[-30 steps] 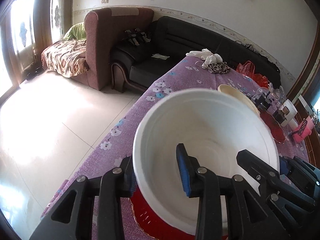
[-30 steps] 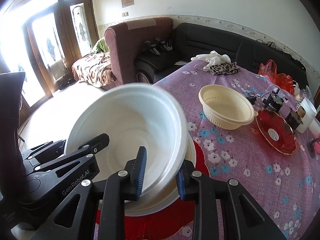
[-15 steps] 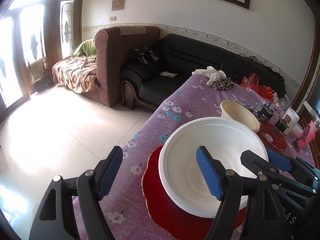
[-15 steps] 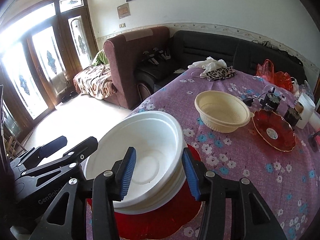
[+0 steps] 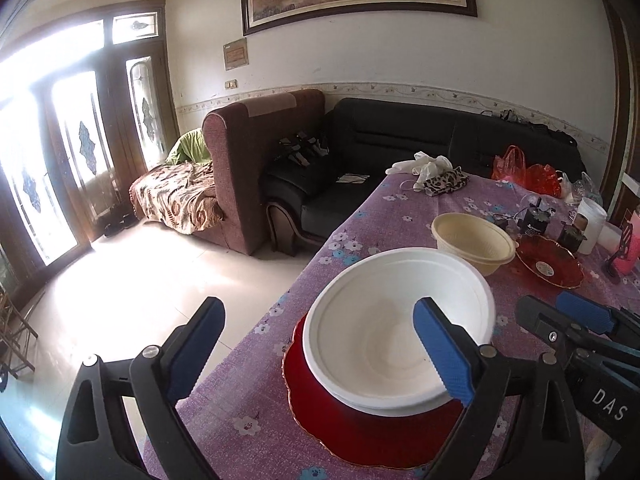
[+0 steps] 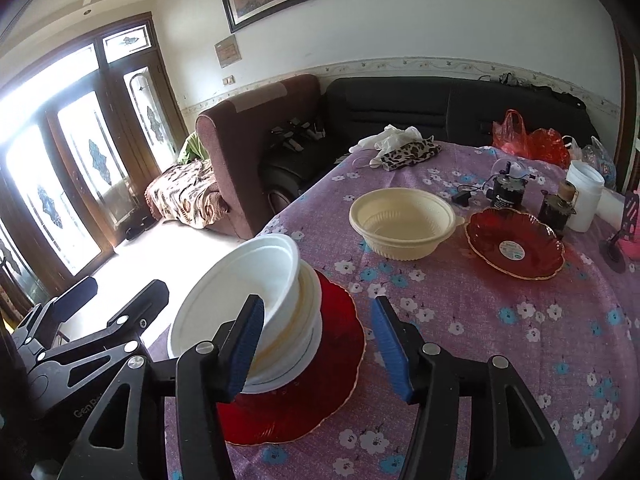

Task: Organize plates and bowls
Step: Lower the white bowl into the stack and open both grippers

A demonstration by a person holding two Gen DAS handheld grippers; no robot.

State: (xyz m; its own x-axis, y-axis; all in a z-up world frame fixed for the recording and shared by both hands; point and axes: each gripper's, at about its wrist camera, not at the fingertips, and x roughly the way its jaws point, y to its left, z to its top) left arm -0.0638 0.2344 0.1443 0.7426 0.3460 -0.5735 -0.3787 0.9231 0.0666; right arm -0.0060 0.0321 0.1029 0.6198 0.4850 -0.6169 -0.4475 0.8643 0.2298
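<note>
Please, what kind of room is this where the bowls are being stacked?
Most likely a home living room that also serves for dining. A black sofa and a brown armchair stand by the wall, and the white bowls sit on a table under a flowered purple cloth.

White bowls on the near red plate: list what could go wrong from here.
1. The top white bowl sits tilted in the bowl under it, leaning toward the table edge; it may slide off.
2. Both the left gripper and the right gripper are open close by; a nudge could topple the stack on the red plate.
</note>
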